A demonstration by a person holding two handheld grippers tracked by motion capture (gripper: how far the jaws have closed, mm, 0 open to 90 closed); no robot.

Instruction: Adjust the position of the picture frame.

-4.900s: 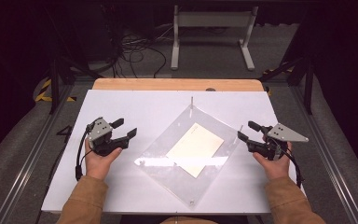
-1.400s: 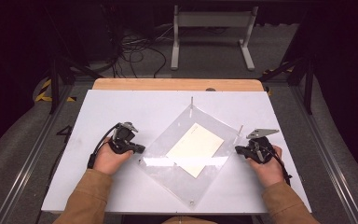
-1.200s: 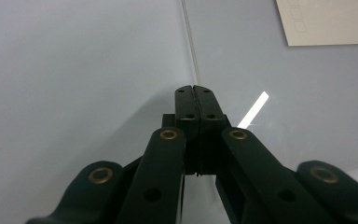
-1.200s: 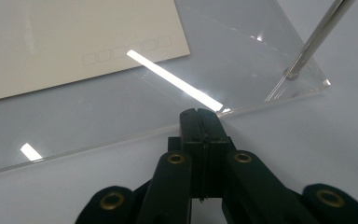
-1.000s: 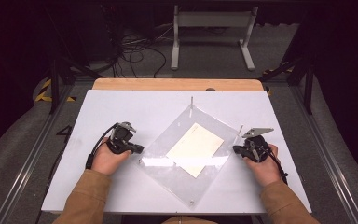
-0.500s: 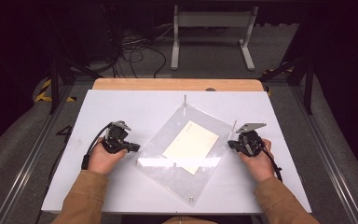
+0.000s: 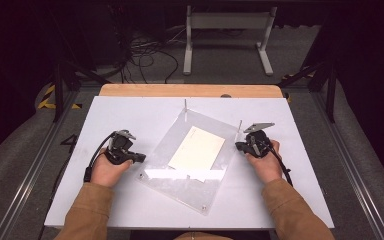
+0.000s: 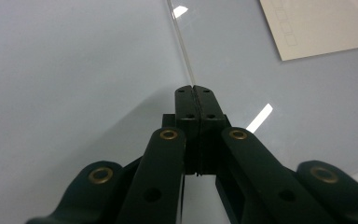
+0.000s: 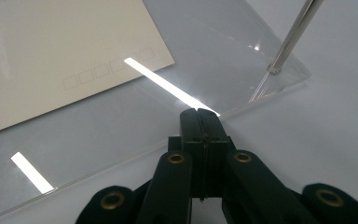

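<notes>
Plastic sheet (image 7: 195, 165), clear and flat, lies in the middle of the high view on the white table (image 7: 130, 115), turned a little so its corners point up and down the frame. A cream card (image 7: 197, 148) sits under or inside it, near the center. Thin metal pins (image 7: 185, 105) stand up at its upper corners.

The left gripper (image 7: 139, 158) is at the sheet's left edge, in the lower left of the frame. In the left gripper view its two black jaws are pressed flat together, with the sheet's edge (image 8: 181, 46) running right up to their tips. It looks like they are pinching that edge, but the pinch itself is hidden.

The right gripper (image 7: 239, 146) is at the sheet's right edge, in the right middle of the frame. In the right gripper view its jaws are also squeezed tight together, tips at the sheet's rim, near one pin (image 9: 289, 39).

The sheet looks stiff and hard, not floppy. It is shiny, so it may be slippery. It is thin, so it is likely light, but a hard bump could crack or scratch it. The best places to hold are the two side edges, one on each side, so it stays level and the card does not slide.
</notes>
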